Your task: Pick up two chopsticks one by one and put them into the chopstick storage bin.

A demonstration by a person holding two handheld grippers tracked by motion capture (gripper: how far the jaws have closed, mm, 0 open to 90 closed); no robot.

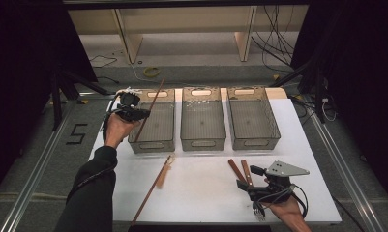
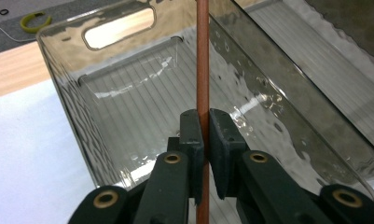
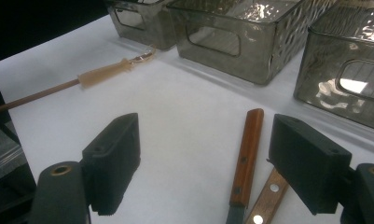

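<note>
Chopstick in hand: thin brown stick [image 2: 203,70] pinched between left gripper [image 1: 133,113] pads, held over the left bin; looks like it is being sorted into that bin.
Near edge, right gripper: right gripper [image 1: 253,180] low at the table's front right, jaws spread wide with nothing between the pads; 2 wooden handles lie between and beside them, so it seems lined up to pick one.
Wooden-handled utensils: 2 pieces [image 1: 242,170] side by side on the white table [image 1: 201,183], handles pointing away from the person, business ends hidden under the gripper; type cannot be told for sure.
Middle of table: long stick with pale sleeve [image 1: 158,179] lies diagonally, apart from the handles, probably waiting its turn.
Left grip detail: pads [image 2: 194,135] pressed on the stick partway along its length, so both ends stick out; a slanted hold lets 1 end dip into the bin first.
Far row, bins: 3 clear grey bins in a row, left bin [image 1: 155,140], middle bin [image 1: 202,140], right bin [image 1: 254,140], touching or nearly so; each likely takes 1 kind of item.
Bin contents: all 3 look empty, left bin floor bare under the stick.
Next move, guess: lower the stick and let go inside the left bin.
</note>
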